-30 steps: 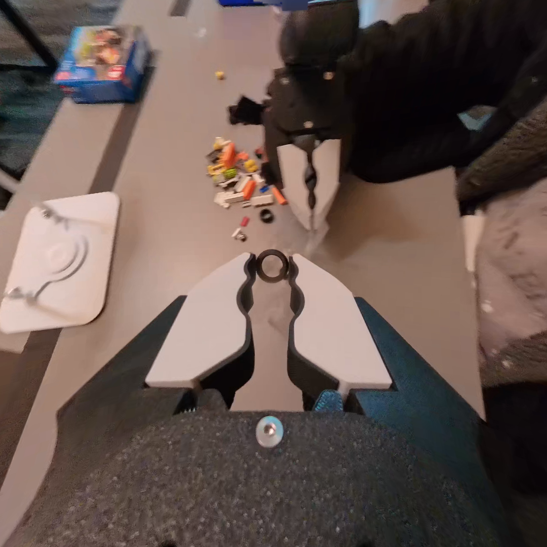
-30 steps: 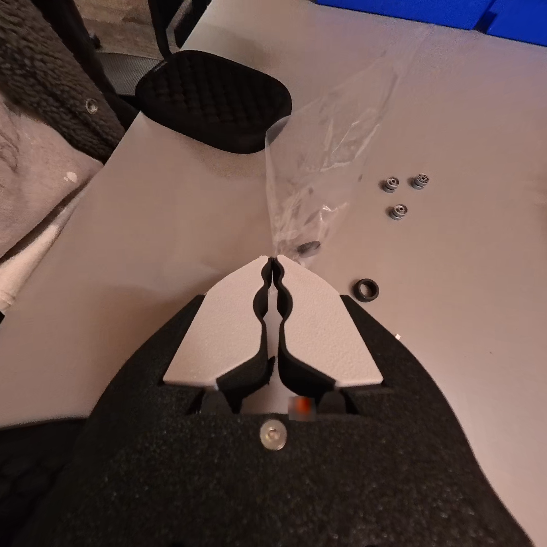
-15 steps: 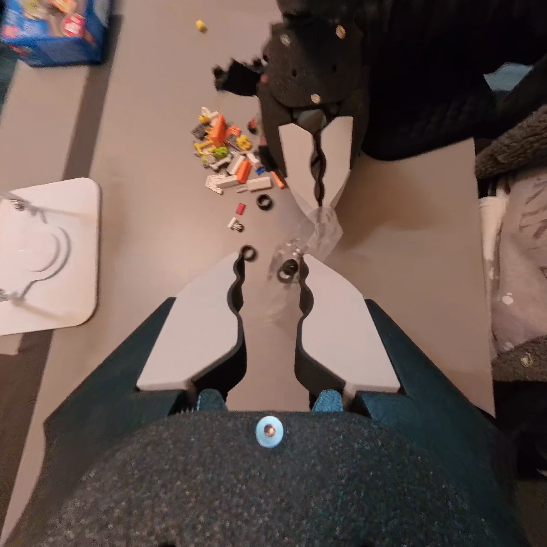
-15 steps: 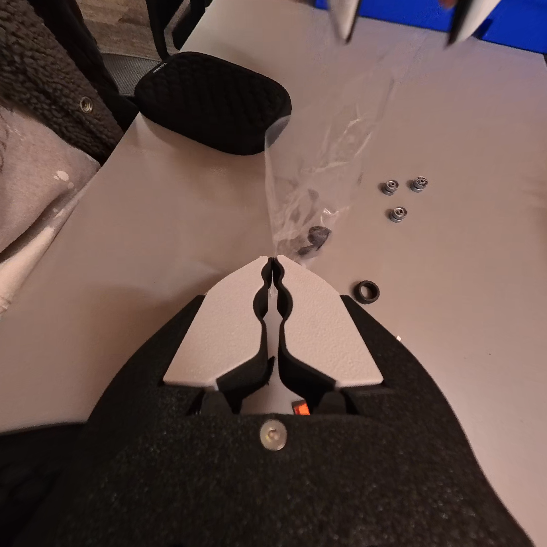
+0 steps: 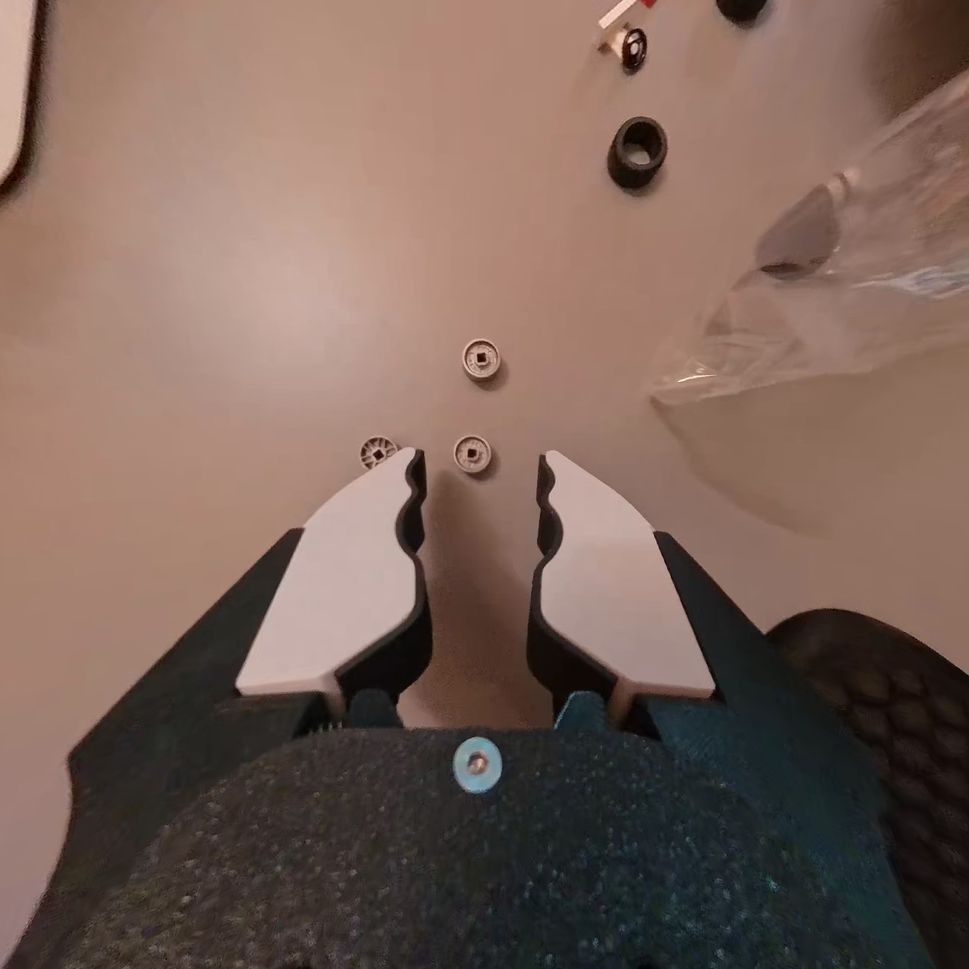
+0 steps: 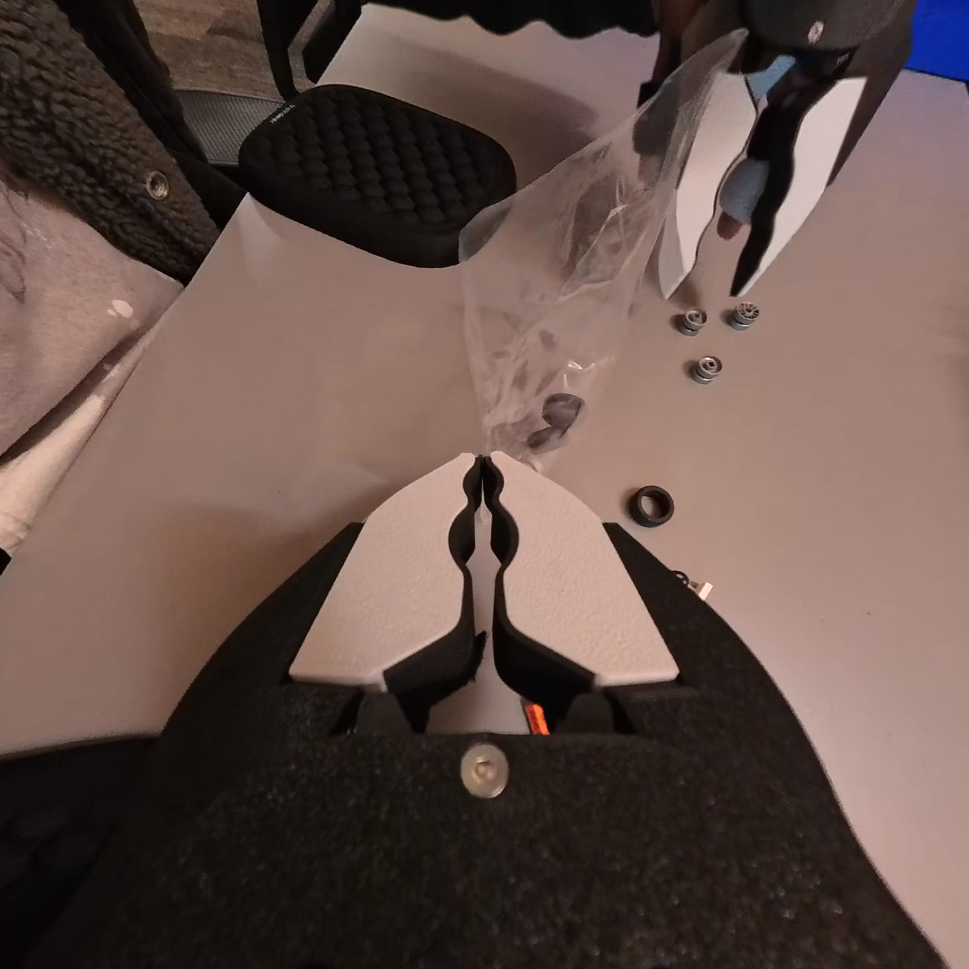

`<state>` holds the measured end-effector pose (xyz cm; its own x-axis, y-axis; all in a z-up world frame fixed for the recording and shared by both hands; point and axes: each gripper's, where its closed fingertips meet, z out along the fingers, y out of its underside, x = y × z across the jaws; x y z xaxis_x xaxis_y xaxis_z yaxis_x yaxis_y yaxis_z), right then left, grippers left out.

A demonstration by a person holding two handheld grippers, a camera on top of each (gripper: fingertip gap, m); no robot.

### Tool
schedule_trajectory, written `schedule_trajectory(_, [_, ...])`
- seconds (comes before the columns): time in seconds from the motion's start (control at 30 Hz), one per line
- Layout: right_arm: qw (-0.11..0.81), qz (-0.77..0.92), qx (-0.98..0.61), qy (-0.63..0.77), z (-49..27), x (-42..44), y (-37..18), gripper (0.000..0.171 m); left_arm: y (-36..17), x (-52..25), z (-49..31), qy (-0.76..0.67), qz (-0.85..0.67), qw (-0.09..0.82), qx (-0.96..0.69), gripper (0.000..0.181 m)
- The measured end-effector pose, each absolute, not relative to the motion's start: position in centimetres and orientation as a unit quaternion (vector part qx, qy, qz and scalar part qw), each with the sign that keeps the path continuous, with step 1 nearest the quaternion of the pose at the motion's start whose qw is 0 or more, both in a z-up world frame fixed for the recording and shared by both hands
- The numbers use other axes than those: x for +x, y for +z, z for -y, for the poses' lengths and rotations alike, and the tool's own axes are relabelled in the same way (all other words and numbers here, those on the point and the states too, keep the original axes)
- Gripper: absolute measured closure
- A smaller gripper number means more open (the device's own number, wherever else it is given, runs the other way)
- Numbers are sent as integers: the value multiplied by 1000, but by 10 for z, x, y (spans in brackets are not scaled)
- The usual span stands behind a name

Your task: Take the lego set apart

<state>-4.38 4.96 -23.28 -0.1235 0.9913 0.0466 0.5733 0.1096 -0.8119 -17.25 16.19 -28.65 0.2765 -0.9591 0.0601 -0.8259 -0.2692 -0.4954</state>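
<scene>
The spread, empty left gripper (image 5: 478, 461) hovers over three small grey plastic wheel hubs (image 5: 472, 455) on the beige table (image 5: 220, 272): light, hard, apt to roll, best pinched across the rim; the right gripper (image 6: 483, 459) clenches the limp clear plastic bag (image 6: 566, 293) corner

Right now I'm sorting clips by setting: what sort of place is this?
Probably an office or home desk: a plain grey table, a black chair armrest pad at its edge, and loose grey wheel hubs and a clear plastic bag on the table.
</scene>
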Motion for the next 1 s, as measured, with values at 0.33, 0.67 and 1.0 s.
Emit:
schedule_trajectory(0.33, [319, 671, -583, 330, -52, -44, -233, 171, -281, -168, -163, -163, -581, 204, -771, 167])
schedule_trajectory(0.67, [314, 673, -585, 325, -55, -44, -234, 171, -122, -103, -99, -295, -636, 311, -641, 167])
schedule_trajectory(1.0, [316, 671, -588, 322, -56, -47, -235, 171, -166, -86, -80, -276, -669, 229, -651, 154])
